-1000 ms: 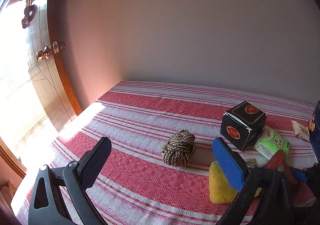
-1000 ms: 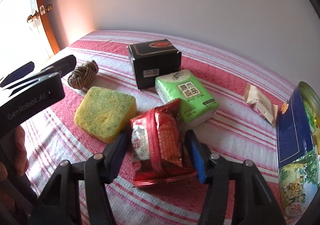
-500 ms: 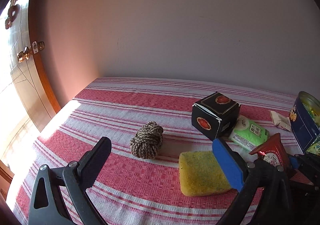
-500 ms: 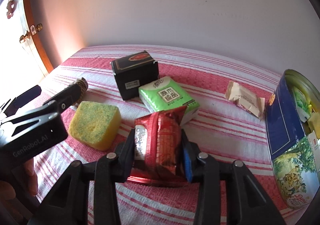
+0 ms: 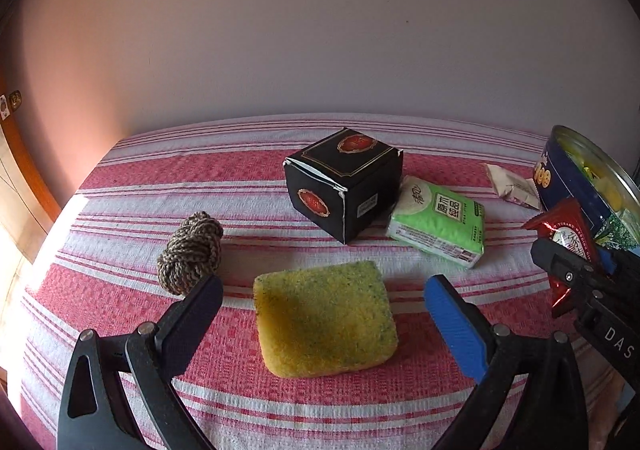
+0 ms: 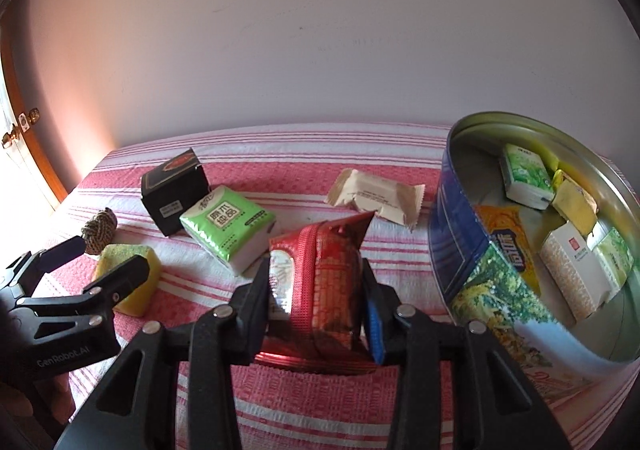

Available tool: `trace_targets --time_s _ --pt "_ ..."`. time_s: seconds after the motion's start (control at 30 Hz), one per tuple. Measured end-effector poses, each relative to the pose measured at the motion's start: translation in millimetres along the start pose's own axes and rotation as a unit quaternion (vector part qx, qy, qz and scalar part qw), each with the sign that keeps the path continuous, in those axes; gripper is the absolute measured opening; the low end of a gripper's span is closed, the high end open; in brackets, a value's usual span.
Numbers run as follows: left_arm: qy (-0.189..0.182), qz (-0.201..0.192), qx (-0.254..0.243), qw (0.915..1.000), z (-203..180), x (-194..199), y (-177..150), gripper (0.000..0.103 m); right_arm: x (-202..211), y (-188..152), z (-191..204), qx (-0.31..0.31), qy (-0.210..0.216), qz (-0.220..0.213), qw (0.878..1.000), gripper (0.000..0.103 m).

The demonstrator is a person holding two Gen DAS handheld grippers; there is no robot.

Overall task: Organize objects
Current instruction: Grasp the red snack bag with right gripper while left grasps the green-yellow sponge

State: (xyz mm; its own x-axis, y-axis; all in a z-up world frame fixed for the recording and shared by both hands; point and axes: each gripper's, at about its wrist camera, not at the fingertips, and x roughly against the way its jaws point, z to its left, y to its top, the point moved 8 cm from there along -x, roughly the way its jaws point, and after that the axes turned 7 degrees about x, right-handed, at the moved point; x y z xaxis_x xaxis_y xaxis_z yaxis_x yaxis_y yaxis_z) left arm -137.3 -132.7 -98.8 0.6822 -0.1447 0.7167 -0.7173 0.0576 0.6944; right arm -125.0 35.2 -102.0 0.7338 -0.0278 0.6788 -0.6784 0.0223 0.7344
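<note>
Right gripper [image 6: 316, 290] clamped on a red snack packet [image 6: 320, 274], both pads pressed against its sides, packet raised clear of the red-and-white striped cloth [image 6: 280, 154] just left of an open round blue tin [image 6: 460, 218] already holding small packets and boxes. Left gripper [image 5: 320, 314] with fingers spread wide, poised on either side of a yellow-green sponge [image 5: 324, 318] lying flat on the cloth, pads apart from it. Behind the sponge: brown rope knot [image 5: 192, 250] to the left, black box [image 5: 344, 182] touching a green tissue pack [image 5: 440, 222], and a beige wrapped sweet [image 6: 376, 194] near the tin.
</note>
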Motion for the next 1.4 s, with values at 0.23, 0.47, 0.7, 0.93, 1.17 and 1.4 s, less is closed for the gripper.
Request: trace_targets --time_s 0.23,0.47,0.7,0.93,1.17,1.4 --pt "0.016 0.057 0.035 0.9976 13 -24 -7 0.094 -7 -2 12 0.013 0.005 0.006 1.0 0.04" --pt "0.023 0.043 0.04 0.998 14 -15 -7 0.067 -5 -4 12 0.013 0.006 0.001 1.0 0.04" --pt "0.047 0.033 0.041 0.9975 18 -8 -8 0.067 6 0 13 0.015 0.002 -0.029 0.999 0.04" --pt "0.08 -0.003 0.056 0.9952 27 10 -3 0.067 26 10 14 0.035 -0.024 -0.083 0.996 0.04" --pt "0.098 -0.026 0.071 0.9923 29 28 -4 0.067 27 11 14 0.035 -0.023 -0.081 0.996 0.04" --pt "0.111 -0.061 0.072 0.9893 21 48 -6 0.067 30 11 13 0.042 -0.025 -0.089 0.995 0.04"
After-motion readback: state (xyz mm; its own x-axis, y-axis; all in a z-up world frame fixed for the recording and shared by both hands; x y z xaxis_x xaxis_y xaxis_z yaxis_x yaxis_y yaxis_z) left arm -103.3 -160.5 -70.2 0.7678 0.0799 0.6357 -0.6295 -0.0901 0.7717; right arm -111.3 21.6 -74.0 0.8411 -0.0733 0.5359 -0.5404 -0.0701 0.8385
